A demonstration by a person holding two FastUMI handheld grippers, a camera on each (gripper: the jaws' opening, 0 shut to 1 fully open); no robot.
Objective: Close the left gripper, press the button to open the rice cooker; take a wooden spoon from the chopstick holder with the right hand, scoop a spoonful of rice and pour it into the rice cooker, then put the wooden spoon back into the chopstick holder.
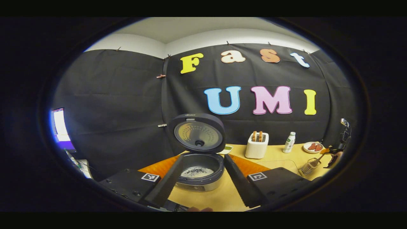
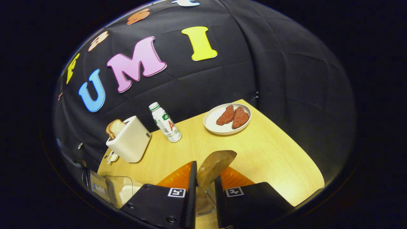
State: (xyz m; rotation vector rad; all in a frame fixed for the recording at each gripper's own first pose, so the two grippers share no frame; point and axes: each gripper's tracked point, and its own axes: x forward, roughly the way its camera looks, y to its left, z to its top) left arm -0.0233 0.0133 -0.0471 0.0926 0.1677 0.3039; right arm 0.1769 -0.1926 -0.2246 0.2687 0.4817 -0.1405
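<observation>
Right gripper (image 2: pixel 205 190) fingers clamp the brown wooden spoon (image 2: pixel 213 167); left gripper (image 1: pixel 200 183) fingers stand wide. A loose grip could drop it beside the wire chopstick holder (image 1: pixel 309 166).

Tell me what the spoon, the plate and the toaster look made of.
Brown oval-bowled spoon: apparently wood, matte with faint grain. Round white plate: smooth, slightly glossy, ceramic or melamine; cannot tell which. Boxy cream toaster: probably plastic or painted metal, even satin finish.
</observation>
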